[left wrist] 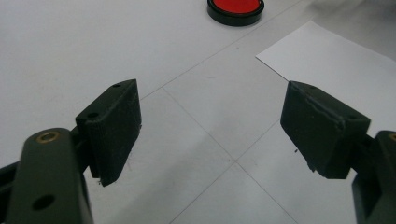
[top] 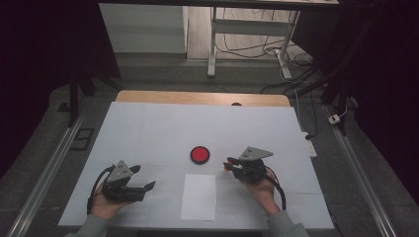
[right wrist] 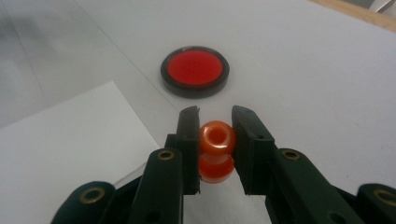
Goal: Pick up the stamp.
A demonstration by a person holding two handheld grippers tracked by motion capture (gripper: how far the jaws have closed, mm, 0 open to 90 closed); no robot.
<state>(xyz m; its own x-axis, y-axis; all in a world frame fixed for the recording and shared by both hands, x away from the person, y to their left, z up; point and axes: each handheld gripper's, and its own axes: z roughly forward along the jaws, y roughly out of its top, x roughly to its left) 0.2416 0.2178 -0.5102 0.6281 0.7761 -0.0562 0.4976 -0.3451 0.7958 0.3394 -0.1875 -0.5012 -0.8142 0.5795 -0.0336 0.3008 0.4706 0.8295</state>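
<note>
While the right gripper (right wrist: 215, 122) sits low over the white table (top: 148, 133), its two black jaws are pressed against an orange bead-like piece (right wrist: 216, 138), a rounded, glossy part with a hole in its upper end and a wider collar beneath it. In the high view that gripper (top: 230, 165) lies just right of the sheet's upper corner, with the orange piece a small spot at its tip. Just ahead of the jaws rests a shallow round dish (right wrist: 194, 71) with a black rim and a flat red inside; nothing lies in it, and the orange piece is near it but outside it, clear of the rim. A blank white sheet of paper (top: 198, 196) lies flat on the table between the two hands, close to the near edge. The left gripper (left wrist: 210, 121) is held low at the table's left side, its jaws spread wide with only bare tabletop between them, gripping nothing; the dish and a corner of the paper lie farther off beyond it.
</note>
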